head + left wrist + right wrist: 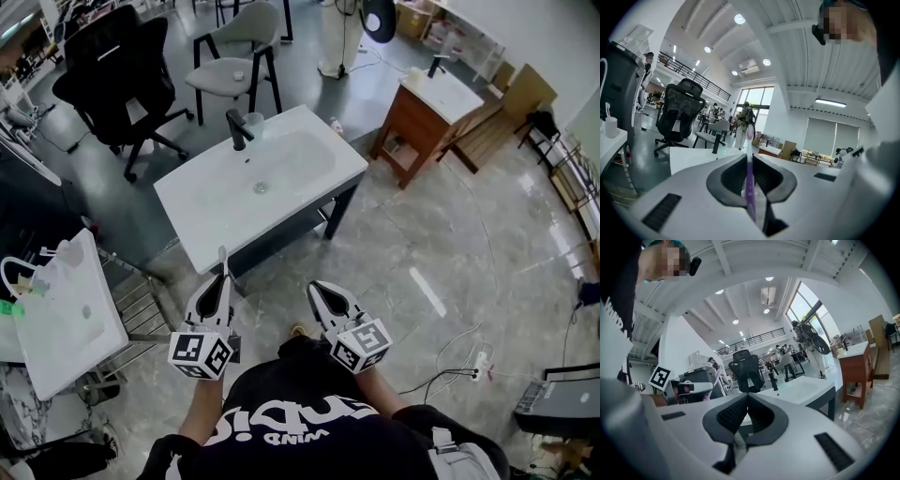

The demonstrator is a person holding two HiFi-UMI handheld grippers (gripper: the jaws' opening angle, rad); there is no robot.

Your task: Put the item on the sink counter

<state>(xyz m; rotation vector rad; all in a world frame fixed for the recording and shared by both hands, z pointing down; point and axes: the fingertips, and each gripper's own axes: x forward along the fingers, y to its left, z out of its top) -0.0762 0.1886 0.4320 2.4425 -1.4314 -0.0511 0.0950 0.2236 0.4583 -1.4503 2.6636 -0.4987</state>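
The left tongs grip a slim purple toothbrush, its length pointing twelve o'clock at the white rectangular sink counter just ahead; the right tongs are closed and empty.

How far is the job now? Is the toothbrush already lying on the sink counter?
Not yet. Done: the left gripper is shut on the toothbrush. In hand: it is held in the air in front of the person, short of the sink. Left: carry it over the counter, set it down and open the gripper. The right gripper is shut and empty.
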